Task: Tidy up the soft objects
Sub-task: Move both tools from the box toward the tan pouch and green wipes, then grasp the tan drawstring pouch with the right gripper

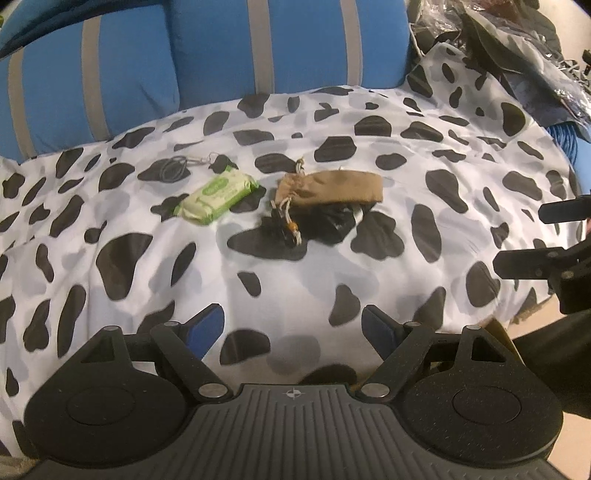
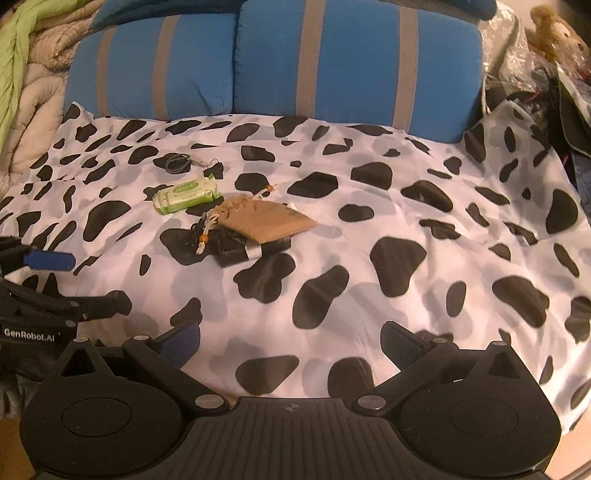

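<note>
A tan drawstring pouch [image 1: 332,186] [image 2: 266,220] lies on a cow-print cover [image 1: 406,236] [image 2: 406,206], partly on top of a black pouch [image 1: 325,225] [image 2: 231,247]. A green pack of wipes [image 1: 216,198] [image 2: 186,195] lies left of them. A dark coiled cord with a clip [image 1: 177,167] [image 2: 179,162] lies behind the wipes. My left gripper [image 1: 293,326] is open and empty above the cover's near edge. My right gripper [image 2: 290,341] is open and empty, to the right of the left one.
Blue cushions with grey stripes [image 1: 221,48] [image 2: 332,59] stand behind the cover. Dark clutter and plastic bags [image 1: 517,48] [image 2: 535,74] pile at the right. A quilted green and beige blanket [image 2: 26,74] lies at the left. A plush toy [image 2: 554,29] sits top right.
</note>
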`<action>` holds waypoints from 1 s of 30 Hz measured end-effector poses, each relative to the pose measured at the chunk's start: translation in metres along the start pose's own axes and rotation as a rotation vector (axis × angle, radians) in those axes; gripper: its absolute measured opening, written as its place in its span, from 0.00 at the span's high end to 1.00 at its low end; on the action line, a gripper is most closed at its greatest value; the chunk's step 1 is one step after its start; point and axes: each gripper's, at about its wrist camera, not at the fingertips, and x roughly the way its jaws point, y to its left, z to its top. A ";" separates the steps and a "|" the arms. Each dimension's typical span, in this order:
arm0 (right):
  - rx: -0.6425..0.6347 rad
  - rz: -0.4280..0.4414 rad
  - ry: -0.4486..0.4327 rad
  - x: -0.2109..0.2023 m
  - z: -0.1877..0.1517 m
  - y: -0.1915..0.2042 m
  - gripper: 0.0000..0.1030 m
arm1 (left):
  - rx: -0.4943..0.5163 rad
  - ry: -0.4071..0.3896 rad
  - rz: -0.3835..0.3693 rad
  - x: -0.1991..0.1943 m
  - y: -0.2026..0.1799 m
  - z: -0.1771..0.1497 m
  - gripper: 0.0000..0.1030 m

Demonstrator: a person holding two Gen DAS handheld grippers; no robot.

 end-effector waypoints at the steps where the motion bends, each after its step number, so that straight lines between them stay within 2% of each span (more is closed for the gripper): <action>1: -0.008 0.000 -0.001 0.002 0.002 0.000 0.00 | 0.001 -0.005 -0.001 0.001 0.001 0.002 0.21; 12: 0.000 0.031 -0.006 0.027 0.024 -0.010 0.00 | -0.013 -0.038 -0.019 0.018 0.015 0.024 0.21; 30: 0.090 0.176 0.048 0.090 0.068 -0.023 0.02 | -0.061 -0.025 0.001 0.056 0.047 0.060 0.21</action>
